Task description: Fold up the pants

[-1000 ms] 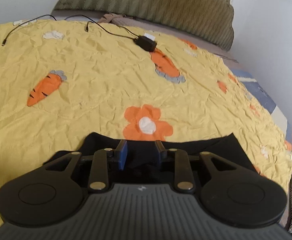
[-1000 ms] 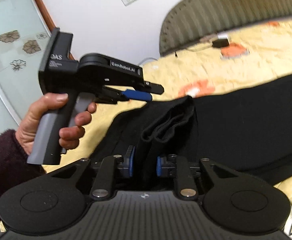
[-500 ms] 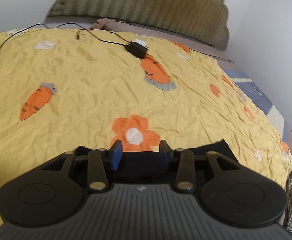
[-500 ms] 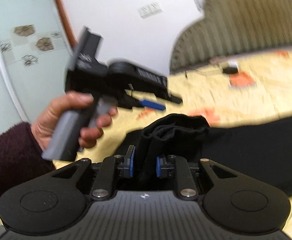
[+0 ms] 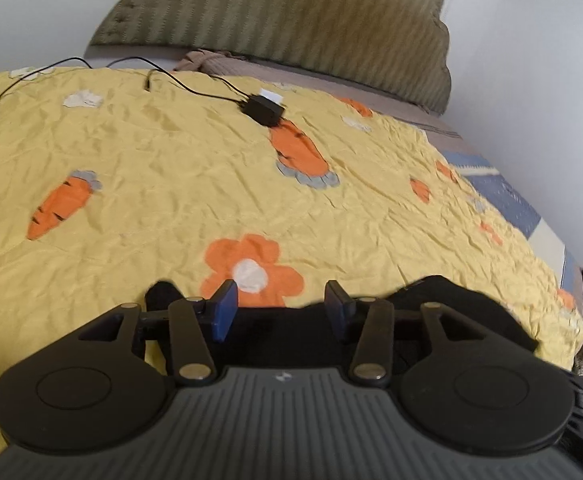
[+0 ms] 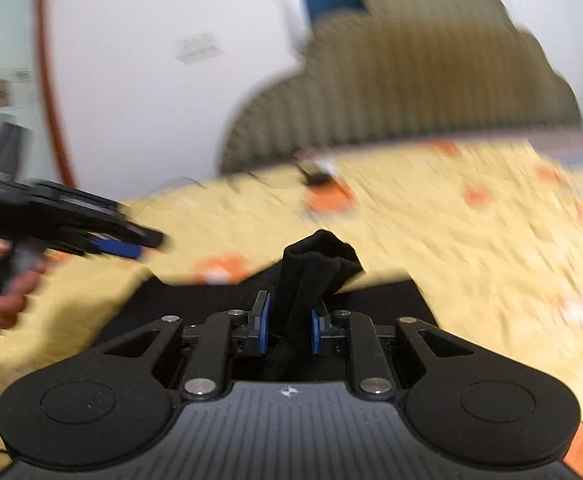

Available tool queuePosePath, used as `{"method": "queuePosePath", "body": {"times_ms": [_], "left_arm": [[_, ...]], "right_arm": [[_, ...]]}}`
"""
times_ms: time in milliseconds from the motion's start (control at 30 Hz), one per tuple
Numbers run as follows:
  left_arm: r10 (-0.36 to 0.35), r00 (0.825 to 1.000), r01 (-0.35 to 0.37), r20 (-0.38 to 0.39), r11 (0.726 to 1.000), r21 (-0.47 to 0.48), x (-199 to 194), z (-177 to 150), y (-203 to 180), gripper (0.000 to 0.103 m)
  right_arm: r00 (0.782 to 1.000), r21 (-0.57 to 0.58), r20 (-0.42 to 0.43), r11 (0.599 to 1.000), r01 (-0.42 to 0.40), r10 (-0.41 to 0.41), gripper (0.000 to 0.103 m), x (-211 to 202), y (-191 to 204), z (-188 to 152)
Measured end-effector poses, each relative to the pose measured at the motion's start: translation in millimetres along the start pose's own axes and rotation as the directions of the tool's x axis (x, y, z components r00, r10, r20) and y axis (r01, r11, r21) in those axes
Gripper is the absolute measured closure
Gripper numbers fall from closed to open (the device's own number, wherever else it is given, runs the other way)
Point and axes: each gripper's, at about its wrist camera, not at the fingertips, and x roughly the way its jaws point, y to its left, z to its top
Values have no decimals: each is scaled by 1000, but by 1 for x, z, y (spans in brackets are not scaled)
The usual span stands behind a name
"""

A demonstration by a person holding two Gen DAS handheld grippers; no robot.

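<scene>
1. Plainly, the black pants (image 6: 315,280) are spread on the yellow bedspread (image 5: 171,168), at its near edge, with one bunched end lifted off the bed
2. That bunched end is pinched between the blue pads (image 6: 261,330) of the right gripper (image 6: 289,330), whose jaws are nearly closed on the cloth
3. The left gripper (image 5: 279,312) is seen with its jaws opening; flat black cloth lies under and between them, yet the pads (image 5: 225,312) are not pressed on it, so nothing is held there
4. In the right wrist view the left gripper is found at the far left, carried by a hand (image 6: 7,280) above the bedspread
5. The cloth is judged soft, light and limp: it droops from the pinch and will sag or slide if only one layer is caught
6. A hold is best taken at a hem or waistband edge, with all layers gathered, so the fold can be laid flat without creases
7. A charger (image 5: 263,110) with its cable is left at the far side, well apart from the pants
</scene>
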Motion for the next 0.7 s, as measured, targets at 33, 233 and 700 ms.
{"method": "queuePosePath", "body": {"times_ms": [33,233,700], "left_arm": [[-3,1000,3,-5,1000,5,3,-3,-3,57],[4,999,-2,-41,999,51,10,-22,-16,56],[37,999,-37,-21,999,-4,-9,-46,2,45]], "right_arm": [[999,53,-33,999,-2,4,84,5,-14,-6],[999,145,-39,989,-7,13,84,4,-36,-21],[997,332,-76,943,13,13,85,18,-81,-29]]}}
